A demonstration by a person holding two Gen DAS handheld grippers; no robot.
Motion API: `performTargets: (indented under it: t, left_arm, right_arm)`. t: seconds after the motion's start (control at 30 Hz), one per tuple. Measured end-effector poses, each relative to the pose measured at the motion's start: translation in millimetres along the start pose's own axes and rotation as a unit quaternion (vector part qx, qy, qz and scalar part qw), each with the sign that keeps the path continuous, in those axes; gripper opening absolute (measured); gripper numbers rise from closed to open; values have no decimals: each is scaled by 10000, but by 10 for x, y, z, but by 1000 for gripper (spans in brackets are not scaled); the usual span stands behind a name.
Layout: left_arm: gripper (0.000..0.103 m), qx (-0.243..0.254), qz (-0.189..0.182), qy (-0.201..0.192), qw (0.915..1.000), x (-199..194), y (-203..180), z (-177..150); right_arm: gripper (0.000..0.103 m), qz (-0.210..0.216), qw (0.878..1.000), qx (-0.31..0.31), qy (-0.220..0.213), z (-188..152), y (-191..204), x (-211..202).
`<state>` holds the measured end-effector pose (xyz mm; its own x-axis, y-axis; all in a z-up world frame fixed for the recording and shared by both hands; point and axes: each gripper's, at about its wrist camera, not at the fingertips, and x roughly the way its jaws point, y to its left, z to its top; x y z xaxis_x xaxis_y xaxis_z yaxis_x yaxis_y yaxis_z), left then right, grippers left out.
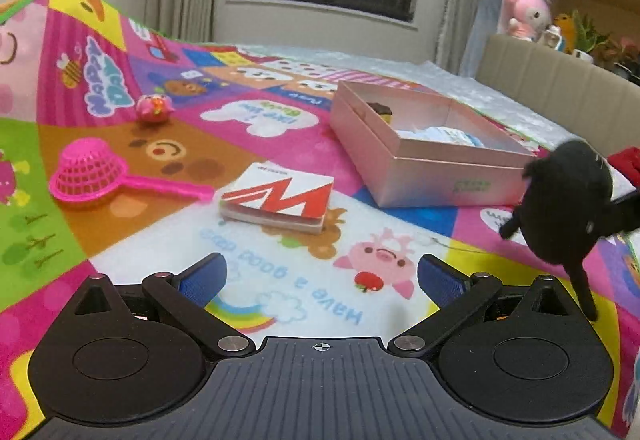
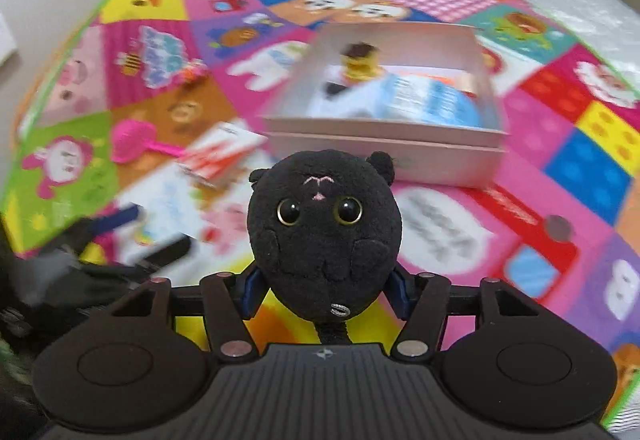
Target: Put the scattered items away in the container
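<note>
A black plush cat (image 2: 324, 224) fills the middle of the right wrist view, and my right gripper (image 2: 326, 292) is shut on its lower body with a blue pad on each side. The left wrist view shows the same plush (image 1: 568, 199) hanging above the mat just right of the pink box (image 1: 440, 179). That box (image 2: 380, 155) holds a small yellow figure (image 1: 380, 111) and a white-blue packet (image 1: 444, 135). My left gripper (image 1: 322, 272) is open over the mat with nothing between its pads. Ahead of it lie a red-and-white card pack (image 1: 280, 199), a pink strainer (image 1: 88, 171) and a small pink toy (image 1: 154, 107).
Everything rests on a colourful cartoon play mat (image 1: 280, 292) laid over a white cover. A beige padded edge (image 1: 552, 79) with plush toys runs along the right. Something red (image 1: 626, 159) pokes in at the right edge, past the box.
</note>
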<state>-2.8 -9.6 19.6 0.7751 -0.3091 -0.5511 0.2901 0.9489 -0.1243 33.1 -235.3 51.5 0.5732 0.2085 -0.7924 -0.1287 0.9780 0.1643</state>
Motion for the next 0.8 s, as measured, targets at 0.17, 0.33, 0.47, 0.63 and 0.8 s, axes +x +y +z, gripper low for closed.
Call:
performTargets:
  t: [0.17, 0.33, 0.47, 0.63, 0.8]
  left_arm:
    - [103, 109, 200, 21, 9997, 15, 13, -10]
    - [103, -375, 697, -146, 9968, 107, 270, 88]
    - [103, -683, 1547, -576, 9839, 125, 565, 298]
    - [103, -1170, 1908, -1072, 9687, 88, 1030, 513]
    - [103, -1716, 1477, -1267, 9658, -23, 1341, 357]
  right_arm:
    - [73, -308, 9990, -134, -288, -101, -42, 66]
    - [85, -895, 9795, -906, -1562, -120, 245, -224]
    - [98, -376, 9734, -1258, -1878, 129, 548, -329]
    - [101, 265, 9790, -1265, -1579, 730, 989, 18]
    - [77, 859, 9860, -1112, -899, 1570, 1564, 784]
